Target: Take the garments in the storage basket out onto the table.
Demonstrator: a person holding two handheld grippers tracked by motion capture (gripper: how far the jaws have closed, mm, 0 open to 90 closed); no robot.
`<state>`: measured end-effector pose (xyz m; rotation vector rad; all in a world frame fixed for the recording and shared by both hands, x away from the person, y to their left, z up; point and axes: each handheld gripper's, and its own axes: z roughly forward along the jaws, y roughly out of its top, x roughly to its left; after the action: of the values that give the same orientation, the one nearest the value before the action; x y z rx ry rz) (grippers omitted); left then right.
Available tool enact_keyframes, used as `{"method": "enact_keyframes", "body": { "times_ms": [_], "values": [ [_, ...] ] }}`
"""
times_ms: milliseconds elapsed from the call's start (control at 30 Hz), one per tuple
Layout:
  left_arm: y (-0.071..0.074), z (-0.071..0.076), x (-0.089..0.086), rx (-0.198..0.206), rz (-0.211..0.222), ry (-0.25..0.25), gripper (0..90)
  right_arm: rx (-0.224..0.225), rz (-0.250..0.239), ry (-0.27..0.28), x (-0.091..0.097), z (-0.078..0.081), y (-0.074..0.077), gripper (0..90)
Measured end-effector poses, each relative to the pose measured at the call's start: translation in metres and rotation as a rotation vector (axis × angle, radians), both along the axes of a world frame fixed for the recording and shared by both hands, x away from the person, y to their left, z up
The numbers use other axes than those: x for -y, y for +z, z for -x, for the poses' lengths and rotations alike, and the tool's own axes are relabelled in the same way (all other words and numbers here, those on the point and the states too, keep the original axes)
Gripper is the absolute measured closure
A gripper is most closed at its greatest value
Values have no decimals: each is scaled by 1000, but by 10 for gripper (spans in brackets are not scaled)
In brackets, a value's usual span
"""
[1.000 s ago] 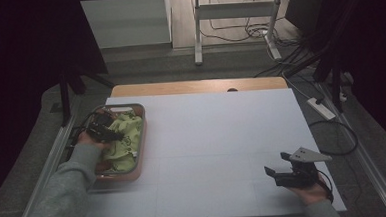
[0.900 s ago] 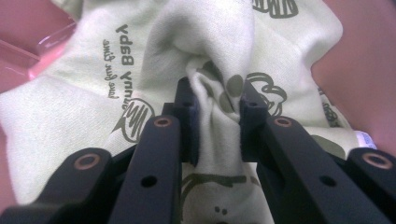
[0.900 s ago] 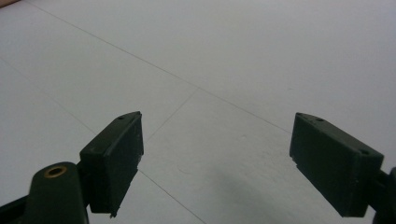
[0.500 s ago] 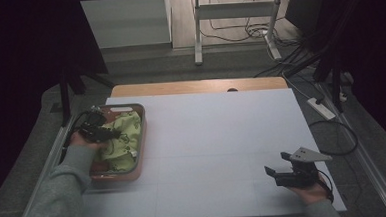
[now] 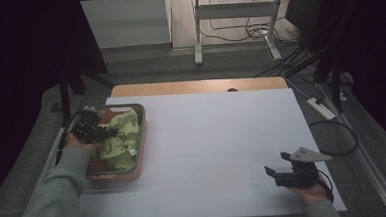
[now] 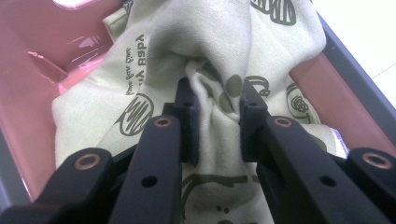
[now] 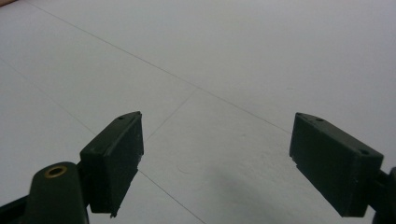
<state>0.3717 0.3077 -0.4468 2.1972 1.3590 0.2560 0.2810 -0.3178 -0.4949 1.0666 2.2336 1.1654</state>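
Pinching a fold of the pale green printed cloth (image 6: 219, 100) between both pads, left gripper (image 5: 89, 128) at the pink tray (image 5: 139, 156) on the left side of the white table (image 5: 217, 137). Compared with a second ago, shifted a little toward the tray's left rim and slightly higher, grip unchanged. Cloth bunched up around the pads, most of it lying inside the tray, not yet lifted clear. Probably the beginning of pulling the cloth out. Right gripper (image 5: 279, 166) resting near the table's front right corner, jaws spread wide, nothing between them, unmoved.
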Motion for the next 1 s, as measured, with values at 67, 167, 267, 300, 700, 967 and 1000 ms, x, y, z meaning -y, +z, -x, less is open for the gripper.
{"method": "enact_keyframes", "body": {
  "times_ms": [67, 167, 267, 300, 700, 967, 1000],
  "values": [
    [1, 1, -1, 8, 6, 2, 754, 0, -2, -3, 0, 0, 0, 183],
    [2, 3, -2, 11, 6, 6, 754, -2, 1, -3, 0, 0, 0, 183],
    [4, 4, -2, 16, 5, 3, 754, -4, 1, -4, 0, 0, 0, 184],
    [4, 4, -2, 20, 8, 7, 754, -3, 1, -4, 0, 0, 0, 184],
    [7, 6, -5, 30, 16, 5, 754, -5, 4, -5, 0, 0, -1, 184],
    [12, 9, -7, 41, 25, 9, 754, -5, 4, -7, 0, 0, -1, 184],
    [13, 9, -8, 46, 26, 9, 754, -5, 4, -7, 0, 0, -1, 184]
  ]
}}
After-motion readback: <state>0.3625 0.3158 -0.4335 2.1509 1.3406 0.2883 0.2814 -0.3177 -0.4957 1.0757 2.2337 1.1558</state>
